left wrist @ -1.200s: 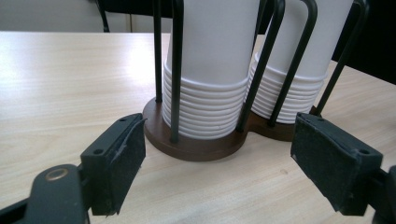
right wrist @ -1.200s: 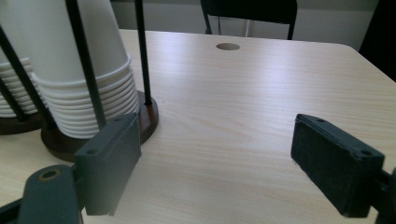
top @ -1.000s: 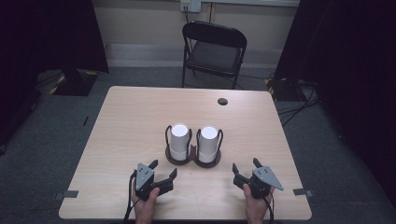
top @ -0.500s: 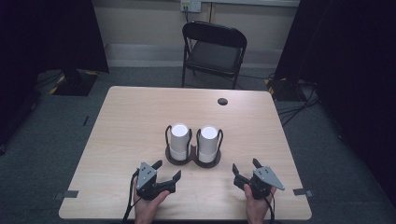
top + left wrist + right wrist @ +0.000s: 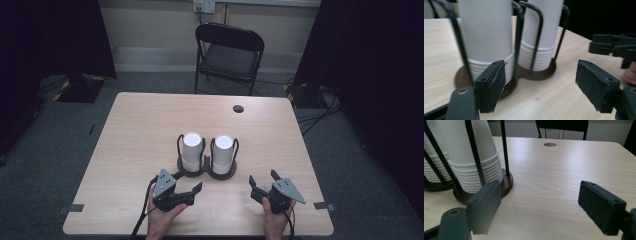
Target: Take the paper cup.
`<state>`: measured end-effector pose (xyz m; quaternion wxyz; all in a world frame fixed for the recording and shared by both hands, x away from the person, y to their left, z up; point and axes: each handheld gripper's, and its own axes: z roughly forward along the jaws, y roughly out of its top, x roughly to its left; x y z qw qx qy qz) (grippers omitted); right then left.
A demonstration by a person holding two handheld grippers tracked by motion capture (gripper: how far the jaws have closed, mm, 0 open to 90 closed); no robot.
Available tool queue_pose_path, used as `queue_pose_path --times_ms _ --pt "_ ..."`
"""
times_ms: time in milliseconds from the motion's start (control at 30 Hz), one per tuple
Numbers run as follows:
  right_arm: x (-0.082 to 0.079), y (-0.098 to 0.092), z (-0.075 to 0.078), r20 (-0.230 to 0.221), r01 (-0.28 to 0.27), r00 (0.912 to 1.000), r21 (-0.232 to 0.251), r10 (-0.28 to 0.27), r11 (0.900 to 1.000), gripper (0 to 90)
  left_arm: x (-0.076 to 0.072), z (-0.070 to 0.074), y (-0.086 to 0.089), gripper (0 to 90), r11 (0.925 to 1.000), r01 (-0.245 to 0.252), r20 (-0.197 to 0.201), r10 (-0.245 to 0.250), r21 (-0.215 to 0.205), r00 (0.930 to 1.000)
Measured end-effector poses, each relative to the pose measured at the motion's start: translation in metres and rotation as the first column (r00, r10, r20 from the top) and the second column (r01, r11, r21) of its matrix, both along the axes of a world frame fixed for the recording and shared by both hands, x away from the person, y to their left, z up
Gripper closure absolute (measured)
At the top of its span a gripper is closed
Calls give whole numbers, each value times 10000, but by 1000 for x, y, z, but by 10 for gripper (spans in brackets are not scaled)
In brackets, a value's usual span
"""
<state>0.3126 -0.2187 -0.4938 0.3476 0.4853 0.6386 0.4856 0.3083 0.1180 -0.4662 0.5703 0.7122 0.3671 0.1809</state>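
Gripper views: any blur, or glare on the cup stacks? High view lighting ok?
Left gripper view: near cup stack soft and washed out to flat white, the pads sharper. Right gripper view: the left pad is blurred; the table grain is crisp, with a mild sheen. High view: the table is evenly lit, its surroundings dark, cup tops slightly blown out.

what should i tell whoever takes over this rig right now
Left claw: empty, its jaws have just been closing, aimed at the left cup stack.
Right claw: open, empty, near the table's front edge.
Both stacks, left and right cup stack, sit upside down in the dark wire holder mid-table.
Done: no cup pulled yet.
Left: likely grip a stack and lift a cup out.
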Motion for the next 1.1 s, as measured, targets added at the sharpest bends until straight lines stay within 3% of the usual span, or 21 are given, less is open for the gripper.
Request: queue_pose_path --times_ms 100,233,333,533,733,967,1100 --pt "2 0 0 -165 -56 9998 73 57 10000 179 2 4 -3 264 9997 253 -7 -253 -57 9997" --pt "0 -1 0 -17 -125 9999 144 125 9998 179 6 11 -7 280 9977 632 41 -631 -240 9980" --pt "0 -1 0 11 -97 10000 174 97 9998 179 9 17 -11 313 9974 704 250 -700 -161 9972" --pt "-1 -1 0 82 -138 9999 162 137 9998 175 16 27 -18 294 9941 1077 642 -1066 -139 9922" --pt "-2 -2 0 209 -262 9995 275 256 9993 142 21 36 -24 259 9946 1040 993 -1036 13 9896" --pt "-3 -4 -1 545 -652 9965 447 628 9969 133 33 46 -31 208 9905 1377 1027 -1372 24 9852" --pt "-3 -4 -1 575 -610 9966 457 584 9971 135 41 52 -32 214 9920 1257 1070 -1262 116 9862"
